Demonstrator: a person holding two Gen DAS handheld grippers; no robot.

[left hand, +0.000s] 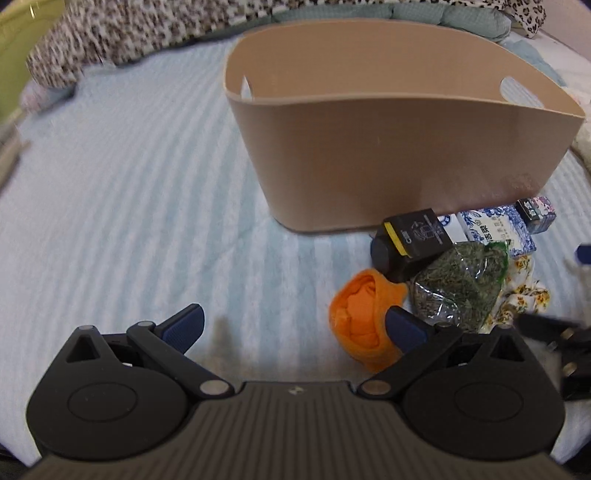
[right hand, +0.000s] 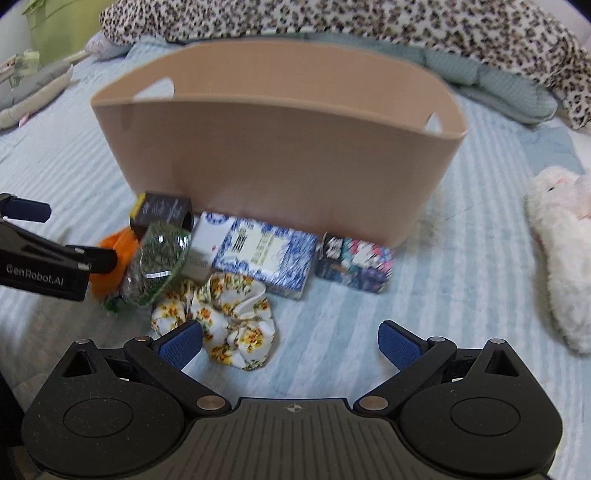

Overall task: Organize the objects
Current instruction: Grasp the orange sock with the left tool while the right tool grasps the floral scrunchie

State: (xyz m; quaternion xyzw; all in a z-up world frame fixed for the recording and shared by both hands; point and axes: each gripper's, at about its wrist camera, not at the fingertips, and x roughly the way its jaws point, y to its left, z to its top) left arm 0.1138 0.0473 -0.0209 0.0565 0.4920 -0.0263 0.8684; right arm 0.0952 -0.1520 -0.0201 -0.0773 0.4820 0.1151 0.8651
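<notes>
A tan basket (left hand: 388,158) (right hand: 280,155) stands on the striped bed cover. In front of it lie an orange cloth roll (left hand: 364,325) (right hand: 116,251), a black box with a yellow edge (left hand: 413,240) (right hand: 162,212), a clear bag of dried green herbs (left hand: 461,284) (right hand: 157,258), a blue-and-white box (left hand: 495,225) (right hand: 266,258), a small colourful box (left hand: 535,212) (right hand: 354,264) and a floral scrunchie (left hand: 521,295) (right hand: 229,321). My left gripper (left hand: 295,323) is open, its right finger next to the orange roll; it also shows in the right wrist view (right hand: 48,243). My right gripper (right hand: 291,341) is open and empty, just right of the scrunchie.
A leopard-print blanket (right hand: 369,33) and a teal quilt (right hand: 509,88) lie behind the basket. A white plush toy (right hand: 561,254) lies at the right. A green bin (right hand: 59,26) stands at the far left. Bare bed cover (left hand: 129,203) lies left of the basket.
</notes>
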